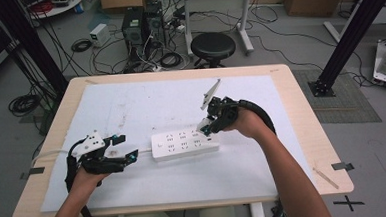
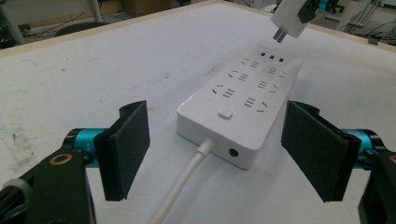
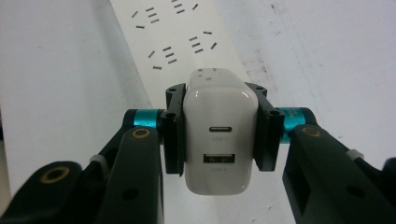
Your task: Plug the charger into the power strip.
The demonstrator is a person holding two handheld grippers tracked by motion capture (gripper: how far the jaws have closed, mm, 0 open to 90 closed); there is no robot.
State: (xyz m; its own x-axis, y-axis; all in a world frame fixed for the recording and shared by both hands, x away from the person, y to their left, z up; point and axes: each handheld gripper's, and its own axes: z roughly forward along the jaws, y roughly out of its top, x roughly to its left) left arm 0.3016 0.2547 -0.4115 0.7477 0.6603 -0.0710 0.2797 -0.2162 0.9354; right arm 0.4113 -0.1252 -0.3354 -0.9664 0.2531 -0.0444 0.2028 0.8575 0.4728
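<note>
A white power strip lies on the white mat in the middle of the table, its cord leading left. My right gripper is shut on a white USB charger, pads pressed on both its sides, prongs pointing down. The charger hangs just above the strip's right end, apart from it. My left gripper rests at the strip's left end, open, its jaws standing either side of the cord end without touching. The strip's switch and cord face that gripper.
The white mat covers most of the wooden table. Behind the far edge stand a black stool, computer boxes and many cables on the floor. A black frame post rises at the right.
</note>
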